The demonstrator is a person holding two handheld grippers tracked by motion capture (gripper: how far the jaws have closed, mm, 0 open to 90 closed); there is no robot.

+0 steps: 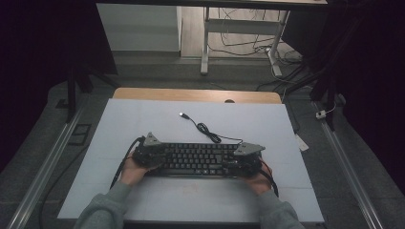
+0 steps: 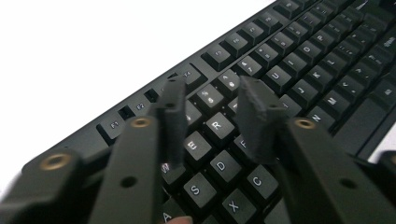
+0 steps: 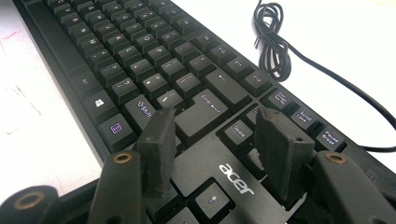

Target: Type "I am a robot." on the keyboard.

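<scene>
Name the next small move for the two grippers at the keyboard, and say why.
Probably lower both and close them on the keyboard's ends. The left gripper hangs open over the R key, the right gripper open over the acer logo by the arrow keys, and neither grips anything. The cable lies loose behind.
</scene>
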